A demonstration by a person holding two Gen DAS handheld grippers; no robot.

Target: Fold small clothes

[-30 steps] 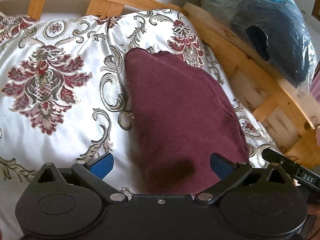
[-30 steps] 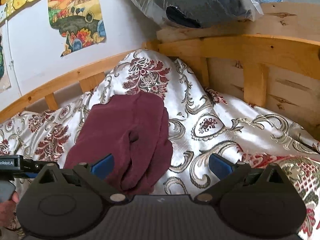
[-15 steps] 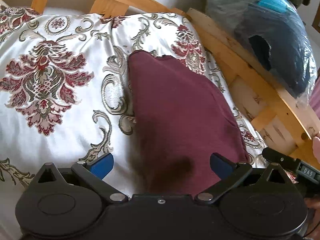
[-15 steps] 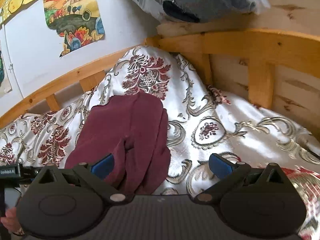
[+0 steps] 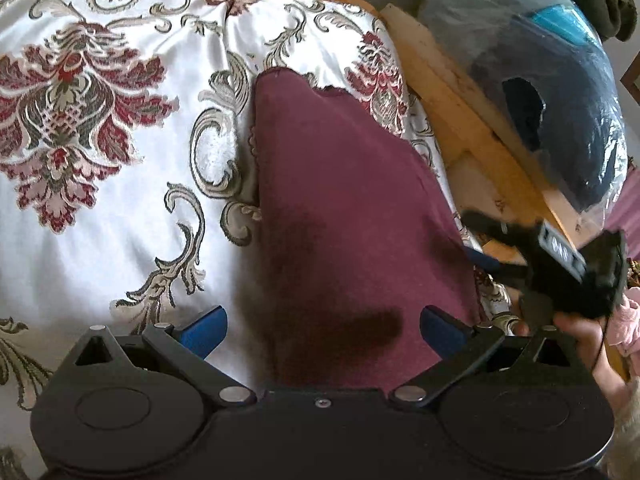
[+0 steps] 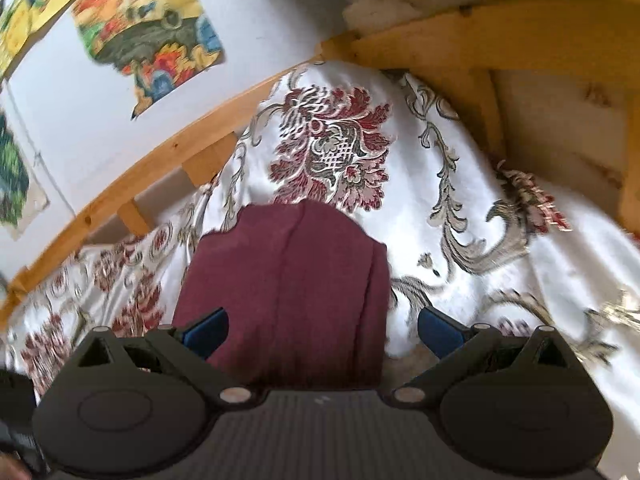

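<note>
Maroon garment [image 5: 344, 216] flat on bedspread [image 5: 100, 200], long axis running away from left gripper [image 5: 322, 330]; both grippers' fingers wide apart, empty.

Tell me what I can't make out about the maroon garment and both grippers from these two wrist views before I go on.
- Near edge of the maroon garment: hidden under the left gripper body, left wrist view; under the right gripper body, right wrist view.
- Garment type and number of folds: unclear in both views.
- Bedspread pattern: motion-blurred, right wrist view.
- Right gripper: blurred, partly cut off at the frame edge in the left wrist view.
</note>
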